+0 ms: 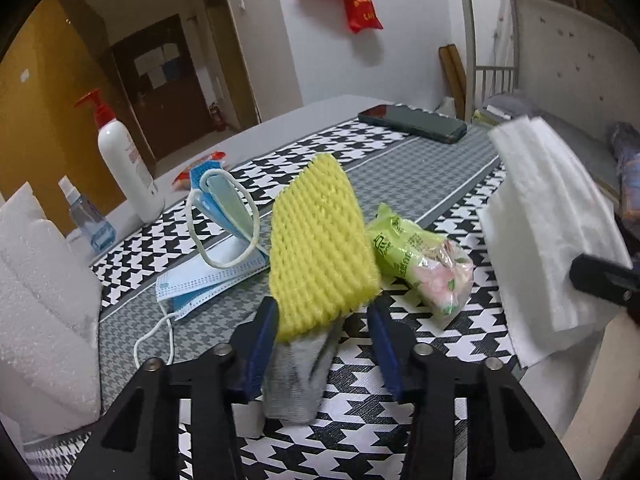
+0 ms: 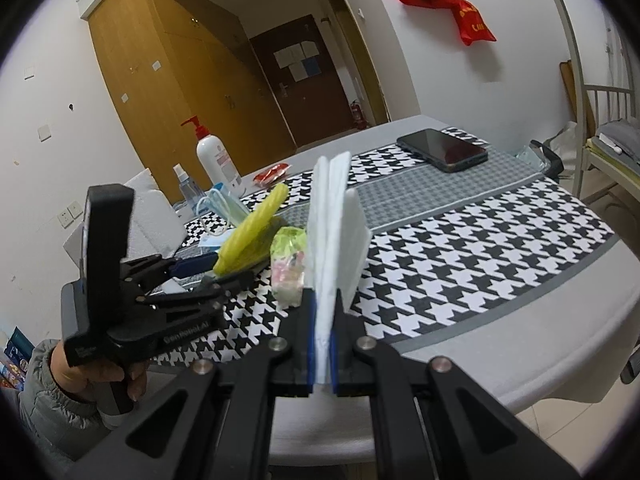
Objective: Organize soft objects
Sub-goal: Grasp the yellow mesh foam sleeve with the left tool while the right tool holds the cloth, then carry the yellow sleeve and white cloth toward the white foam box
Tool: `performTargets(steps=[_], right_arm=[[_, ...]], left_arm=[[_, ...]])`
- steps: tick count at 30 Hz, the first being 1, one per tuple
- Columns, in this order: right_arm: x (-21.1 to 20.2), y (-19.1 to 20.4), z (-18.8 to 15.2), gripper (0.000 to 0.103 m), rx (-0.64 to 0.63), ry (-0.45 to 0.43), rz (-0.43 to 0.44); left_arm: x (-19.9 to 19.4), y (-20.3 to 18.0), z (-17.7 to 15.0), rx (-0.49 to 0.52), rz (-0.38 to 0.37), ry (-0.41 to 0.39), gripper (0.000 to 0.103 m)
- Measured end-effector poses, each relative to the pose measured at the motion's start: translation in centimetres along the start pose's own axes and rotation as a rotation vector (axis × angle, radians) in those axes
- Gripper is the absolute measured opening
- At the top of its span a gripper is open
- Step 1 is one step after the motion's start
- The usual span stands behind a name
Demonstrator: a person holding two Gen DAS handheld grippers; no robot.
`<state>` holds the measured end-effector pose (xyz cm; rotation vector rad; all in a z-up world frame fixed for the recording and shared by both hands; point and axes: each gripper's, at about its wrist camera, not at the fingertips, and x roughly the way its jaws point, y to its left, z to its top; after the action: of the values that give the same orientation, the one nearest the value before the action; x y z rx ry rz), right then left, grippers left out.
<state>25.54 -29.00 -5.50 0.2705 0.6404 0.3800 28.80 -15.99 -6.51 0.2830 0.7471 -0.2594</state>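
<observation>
Several soft things are spread on the houndstooth tablecloth (image 1: 460, 340). At the far left a white foam block (image 1: 40, 280) is seen, then a small spray bottle (image 1: 86, 216) and a pump bottle (image 1: 124, 160) whose red label is too blurred to be read. Blue face masks (image 1: 216, 248) are piled next, thin and floppy, with ear loops that could easily be snagged.

At the middle, a yellow foam net (image 1: 320, 240) is stood on end, tilted, with its lower end between the jaws of the left gripper (image 1: 320, 312). The jaws are set at a middling width: the left pad is laid against the net, while the right pad is kept apart from it, so no firm clamp is shown. A grey cloth (image 1: 296, 376) is seen under the net, between the same jaws. The net is judged very light, springy and easily crushed; it is best taken low, across its flat faces.

Just beside it lies a green tissue packet (image 1: 420, 264), slippery in its film; its print cannot be made out. A phone (image 1: 412, 122) is set well behind.

At the right, a stack of white foam sheets (image 2: 332, 232) is pinched at its bottom edge by the fully closed right gripper (image 2: 322, 320) and fans out above.

Lettering like "GenRobot.AI" can be read on the left gripper's body in the right wrist view.
</observation>
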Motion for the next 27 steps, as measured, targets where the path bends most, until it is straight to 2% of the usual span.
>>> performTargets(steps=[6, 10, 19, 27], right_arm=[[0.0, -0.3, -0.2, 0.008, 0.001, 0.003, -0.002], [0.0, -0.4, -0.2, 0.008, 0.002, 0.004, -0.002], [-0.4, -0.3, -0.2, 0.008, 0.003, -0.003, -0.013], [-1.3, 0.2, 0.2, 0.008, -0.005, -0.025, -0.017]], left_arm=[[-0.7, 0.3, 0.3, -0.025, -0.028, -0.022, 0.030], [-0.9, 0.0, 0.4, -0.016, -0.036, -0.032, 0.010], [-2.4, -0.1, 0.5, -0.009, -0.089, -0.086, 0.009], [-5.8, 0.0, 0.5, -0.007, -0.123, -0.161, 0.009]])
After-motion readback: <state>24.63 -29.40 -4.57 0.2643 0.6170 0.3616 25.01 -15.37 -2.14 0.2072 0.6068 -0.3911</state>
